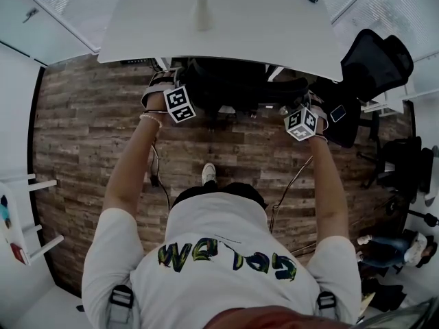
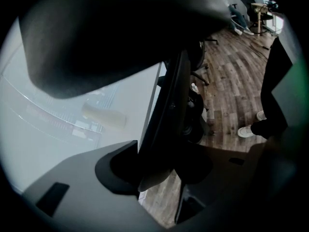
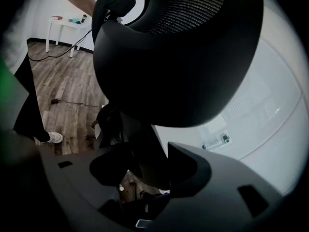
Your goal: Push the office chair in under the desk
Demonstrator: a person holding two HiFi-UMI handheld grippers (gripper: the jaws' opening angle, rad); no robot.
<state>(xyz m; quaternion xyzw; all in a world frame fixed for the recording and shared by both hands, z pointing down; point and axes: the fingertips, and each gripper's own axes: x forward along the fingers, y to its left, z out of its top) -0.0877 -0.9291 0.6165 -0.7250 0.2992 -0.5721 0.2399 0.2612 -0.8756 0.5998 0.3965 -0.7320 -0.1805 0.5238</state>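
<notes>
The black office chair (image 1: pixel 230 81) stands at the front edge of the white desk (image 1: pixel 274 26), its seat partly under the top. My left gripper (image 1: pixel 184 88) is at the left side of the chair's back and my right gripper (image 1: pixel 299 105) at the right side. In the left gripper view the left gripper (image 2: pixel 157 170) is shut on the thin edge of the backrest (image 2: pixel 120 28), with the desk (image 2: pixel 53 129) beyond. In the right gripper view the right gripper (image 3: pixel 145 170) is shut on the backrest's frame below the mesh back (image 3: pixel 178 52).
A pale bottle (image 1: pixel 201 14) stands on the desk. A second black chair (image 1: pixel 374 64) is at the desk's right corner. Cables (image 1: pixel 158 177) trail over the wooden floor. White shelving (image 1: pixel 24 242) is at the left; another person's legs (image 1: pixel 391 249) are at the right.
</notes>
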